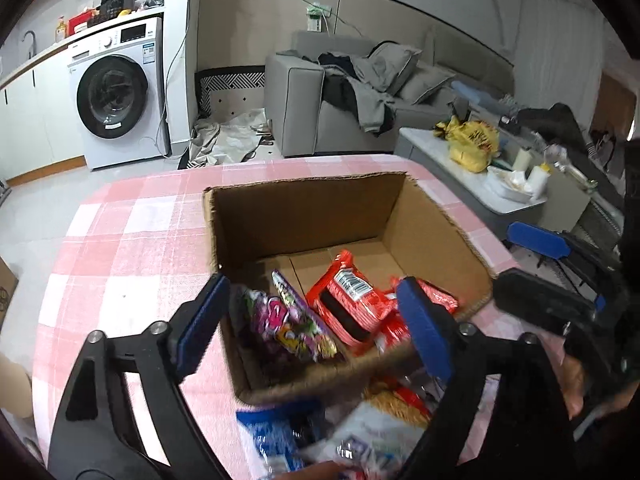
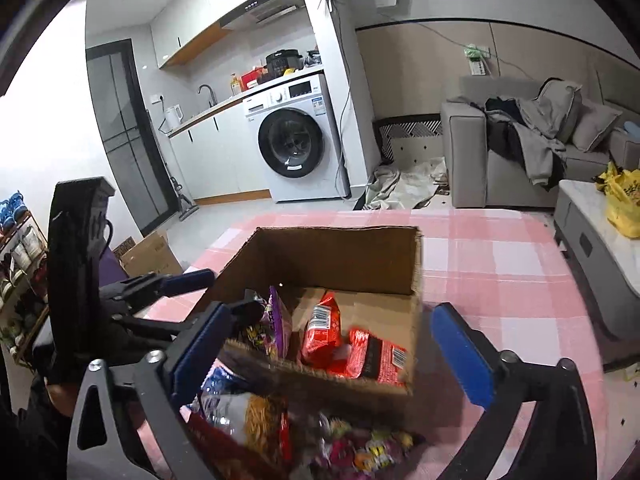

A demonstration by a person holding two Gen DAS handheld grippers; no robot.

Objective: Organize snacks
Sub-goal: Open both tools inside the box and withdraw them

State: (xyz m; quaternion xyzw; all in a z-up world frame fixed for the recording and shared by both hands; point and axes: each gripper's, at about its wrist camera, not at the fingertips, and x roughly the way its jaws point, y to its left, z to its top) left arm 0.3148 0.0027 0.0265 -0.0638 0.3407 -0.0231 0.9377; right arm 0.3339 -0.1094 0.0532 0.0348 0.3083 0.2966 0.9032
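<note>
An open cardboard box stands on the pink checked tablecloth. Inside lie red snack packs and a purple candy bag; they also show in the right wrist view as red packs and a purple bag. Loose snacks lie in front of the box: a blue and white pack, an orange noodle pack and a colourful candy bag. My left gripper is open and empty over the box's near edge. My right gripper is open and empty above the loose snacks.
The box sits near the table's middle. A grey sofa and a low table with a yellow bag stand beyond. A washing machine is at the far left. Another cardboard box is on the floor.
</note>
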